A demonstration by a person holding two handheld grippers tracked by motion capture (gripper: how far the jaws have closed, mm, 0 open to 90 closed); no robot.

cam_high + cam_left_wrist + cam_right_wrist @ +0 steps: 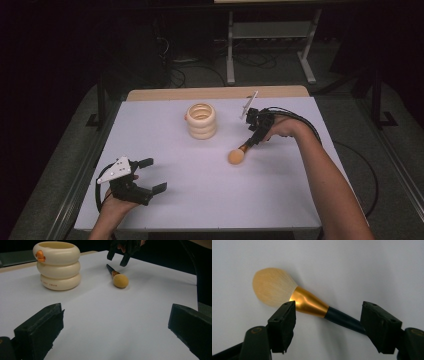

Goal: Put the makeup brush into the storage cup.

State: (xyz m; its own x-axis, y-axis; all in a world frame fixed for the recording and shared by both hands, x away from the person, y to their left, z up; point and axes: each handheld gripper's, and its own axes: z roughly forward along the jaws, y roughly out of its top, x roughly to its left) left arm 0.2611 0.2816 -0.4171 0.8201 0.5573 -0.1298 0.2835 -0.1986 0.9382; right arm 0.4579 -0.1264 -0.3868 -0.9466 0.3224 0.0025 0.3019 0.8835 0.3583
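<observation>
With both the right gripper [328, 322] over the brush [299, 298] and the idle left gripper [116, 332] spread wide, an off-centre close could roll it away from the holder [201, 120]

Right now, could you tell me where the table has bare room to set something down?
The widest bare patch lies between the left gripper and the makeup brush, running to the table's near edge. The far left corner, left of the stacked cream rings, is also free. It is crowded around the right gripper, poised over the brush.

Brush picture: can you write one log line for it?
right gripper: open, over brush | brush: lying on table | left gripper: open, idle | ring holder: upright
</observation>
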